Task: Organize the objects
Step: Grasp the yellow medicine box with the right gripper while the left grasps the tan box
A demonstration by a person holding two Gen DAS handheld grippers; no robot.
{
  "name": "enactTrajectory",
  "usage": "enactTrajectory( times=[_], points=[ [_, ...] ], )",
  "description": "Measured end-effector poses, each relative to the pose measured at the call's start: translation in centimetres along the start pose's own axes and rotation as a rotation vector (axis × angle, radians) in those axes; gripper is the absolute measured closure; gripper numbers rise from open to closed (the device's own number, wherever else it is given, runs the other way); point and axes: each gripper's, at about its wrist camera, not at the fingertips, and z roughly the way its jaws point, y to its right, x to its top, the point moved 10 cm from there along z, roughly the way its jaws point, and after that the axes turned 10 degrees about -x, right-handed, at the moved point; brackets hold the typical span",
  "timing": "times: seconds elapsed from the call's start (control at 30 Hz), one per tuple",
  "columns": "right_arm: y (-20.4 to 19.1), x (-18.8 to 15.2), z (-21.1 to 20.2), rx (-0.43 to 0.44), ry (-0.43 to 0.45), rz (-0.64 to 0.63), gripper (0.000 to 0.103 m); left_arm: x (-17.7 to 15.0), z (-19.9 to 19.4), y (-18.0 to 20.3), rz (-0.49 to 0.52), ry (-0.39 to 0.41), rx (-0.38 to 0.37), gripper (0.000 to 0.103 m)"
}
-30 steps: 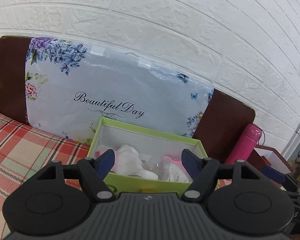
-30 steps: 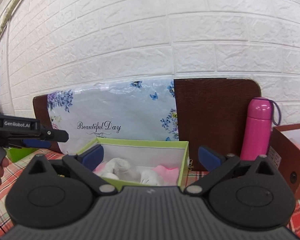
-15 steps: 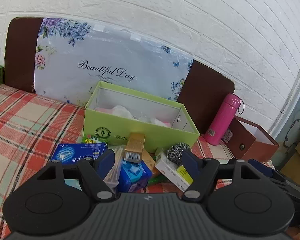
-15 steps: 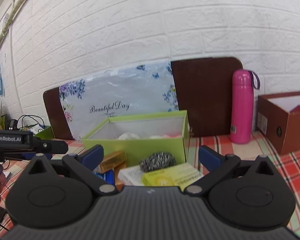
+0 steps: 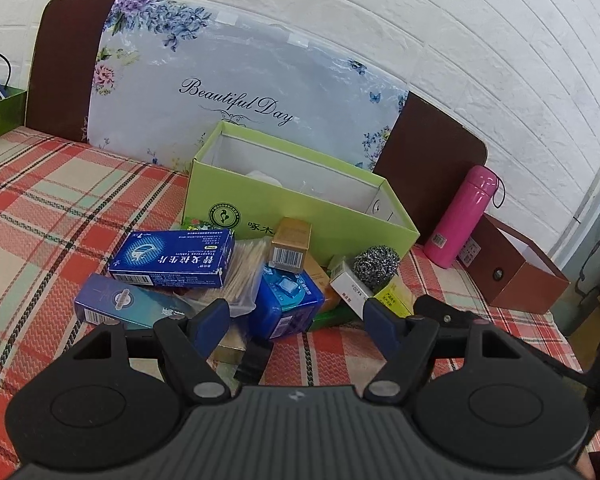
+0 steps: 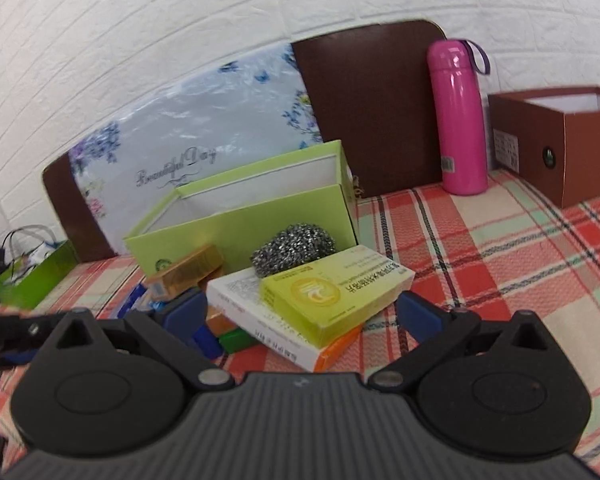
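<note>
A green open box [image 5: 300, 216] [image 6: 240, 220] stands on the plaid cloth with soft white items inside. In front of it lies a pile: a blue medicine box [image 5: 172, 258], a dark blue box [image 5: 120, 300], a blue pack [image 5: 290, 300], a gold box [image 5: 290, 244] [image 6: 188, 272], a steel scourer [image 5: 376, 264] [image 6: 294, 246], a yellow-green box [image 6: 336, 292] on a white box [image 6: 260, 324]. My left gripper [image 5: 298, 322] is open and empty just before the pile. My right gripper [image 6: 302, 316] is open, its fingers either side of the yellow-green box.
A pink flask [image 5: 464, 216] [image 6: 458, 116] and a brown open box [image 5: 516, 272] [image 6: 560, 136] stand to the right. A floral bag [image 5: 240, 92] and a brown board [image 6: 372, 108] lean on the brick wall. A small green box [image 6: 36, 276] sits far left.
Both grippers have drawn back from the green box and dropped lower towards the pile in front of it. Both stay open and empty.
</note>
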Motion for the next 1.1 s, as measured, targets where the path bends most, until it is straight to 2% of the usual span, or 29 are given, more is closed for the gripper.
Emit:
enactTrajectory(
  times=[0.17, 0.3, 0.37, 0.4, 0.5, 0.67, 0.77, 0.83, 0.87, 1.1],
  points=[
    [-0.4, 1.1, 3.6, -0.08, -0.01, 0.039, 0.0, 1.4, 1.2, 0.1, 0.029, 0.014, 0.008, 0.026],
    [-0.2, 0.2, 6.2, -0.11, -0.069, 0.044, 0.0, 2.5, 3.5, 0.3, 0.056, 0.009, 0.008, 0.026],
    [0.3, -0.5, 6.2, -0.092, -0.071, 0.052, 0.006, 3.2, 4.9, 0.4, 0.081, 0.005, 0.008, 0.026],
    [0.6, -0.8, 6.1, -0.083, -0.071, 0.053, 0.013, 3.5, 5.7, 0.4, 0.094, 0.002, 0.008, 0.026],
    [1.7, -1.5, 5.6, -0.051, -0.078, 0.074, 0.019, 4.1, 8.4, -0.1, 0.109, -0.029, 0.03, 0.026],
    [3.1, -2.4, 4.3, -0.062, -0.072, -0.02, 0.027, 4.2, 12.0, -1.0, 0.125, -0.099, 0.053, 0.027],
    [3.6, -3.0, 3.1, -0.067, -0.065, -0.092, 0.031, 4.0, 13.3, -1.6, 0.135, -0.143, 0.062, 0.036],
    [3.9, -3.3, 2.3, -0.079, -0.065, -0.136, 0.032, 3.8, 13.6, -1.8, 0.138, -0.172, 0.058, 0.061],
    [4.2, -3.6, 1.9, -0.083, -0.069, -0.153, 0.032, 3.6, 13.7, -1.8, 0.133, -0.187, 0.053, 0.068],
    [4.9, -5.4, -1.2, -0.063, -0.092, -0.225, 0.032, 2.6, 10.5, 0.8, 0.173, -0.212, -0.023, 0.07]
  ],
)
